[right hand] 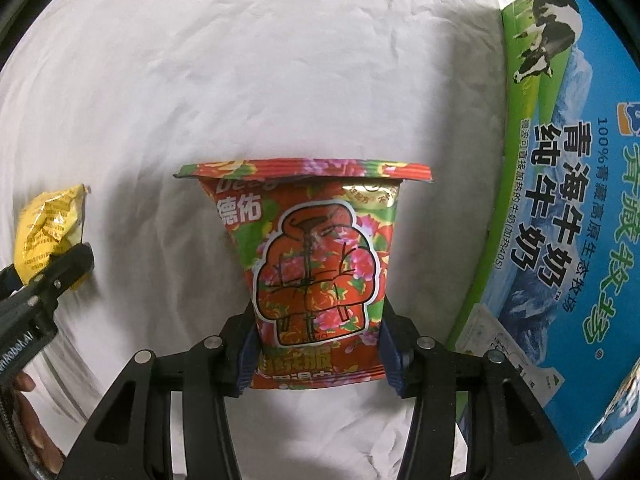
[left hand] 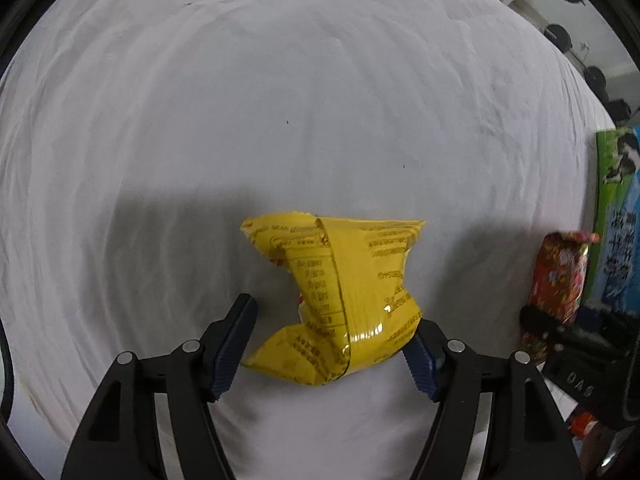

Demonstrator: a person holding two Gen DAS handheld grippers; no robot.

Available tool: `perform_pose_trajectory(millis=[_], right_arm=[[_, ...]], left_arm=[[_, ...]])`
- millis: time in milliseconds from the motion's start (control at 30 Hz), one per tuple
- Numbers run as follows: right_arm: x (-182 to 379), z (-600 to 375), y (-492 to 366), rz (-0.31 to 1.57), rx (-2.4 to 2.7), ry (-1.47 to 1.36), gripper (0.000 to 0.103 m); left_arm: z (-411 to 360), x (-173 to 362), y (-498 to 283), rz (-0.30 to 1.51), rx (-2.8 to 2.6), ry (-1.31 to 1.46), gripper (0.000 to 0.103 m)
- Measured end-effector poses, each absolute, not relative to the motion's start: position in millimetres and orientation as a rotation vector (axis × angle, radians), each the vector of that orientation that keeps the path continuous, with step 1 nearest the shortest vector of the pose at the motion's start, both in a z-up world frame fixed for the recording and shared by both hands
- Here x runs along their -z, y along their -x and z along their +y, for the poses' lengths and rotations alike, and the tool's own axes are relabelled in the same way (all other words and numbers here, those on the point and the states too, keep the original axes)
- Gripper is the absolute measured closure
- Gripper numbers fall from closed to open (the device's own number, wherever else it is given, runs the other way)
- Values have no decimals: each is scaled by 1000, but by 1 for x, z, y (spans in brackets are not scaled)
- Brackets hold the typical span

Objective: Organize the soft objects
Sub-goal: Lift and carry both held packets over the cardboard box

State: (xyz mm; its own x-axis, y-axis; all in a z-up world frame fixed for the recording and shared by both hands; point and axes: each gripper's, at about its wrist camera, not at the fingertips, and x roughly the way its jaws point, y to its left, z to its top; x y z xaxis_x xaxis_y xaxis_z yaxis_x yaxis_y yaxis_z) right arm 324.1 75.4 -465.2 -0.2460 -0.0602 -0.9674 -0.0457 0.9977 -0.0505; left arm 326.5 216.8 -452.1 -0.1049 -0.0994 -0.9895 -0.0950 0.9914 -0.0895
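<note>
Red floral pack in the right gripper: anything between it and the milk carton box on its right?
Nothing visible. The right gripper is shut on the red floral pack, and only bare white sheet lies between the pack and the milk carton box. The yellow bag sits on the opposite side.

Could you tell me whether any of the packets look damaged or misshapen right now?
The yellow snack packet between the left gripper's fingers is crumpled and twisted at its middle. The red floral packet looks pinched in at its lower part.
</note>
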Motion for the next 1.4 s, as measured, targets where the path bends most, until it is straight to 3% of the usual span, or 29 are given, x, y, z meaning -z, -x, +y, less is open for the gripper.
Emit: perform_pose_trajectory(millis=[267,433,600,967,1400], right_arm=[[460,68,-348,1841,24,27,48],[472,49,-343,1851,32,17,48],[474,49,-350,1854,40,2,48],[462,62,-346,1805,25,47,55],[363,69,-315,1623,-163,34,56]], left_arm=[[237,455,-349,1686,36,366,35],[244,456,-363,1700,15,338,35],[232,451,-374,1683,-34,223,54],[212,430,-355,1622,-42,155,64],[173,340,-324,1454,-33,130,65]])
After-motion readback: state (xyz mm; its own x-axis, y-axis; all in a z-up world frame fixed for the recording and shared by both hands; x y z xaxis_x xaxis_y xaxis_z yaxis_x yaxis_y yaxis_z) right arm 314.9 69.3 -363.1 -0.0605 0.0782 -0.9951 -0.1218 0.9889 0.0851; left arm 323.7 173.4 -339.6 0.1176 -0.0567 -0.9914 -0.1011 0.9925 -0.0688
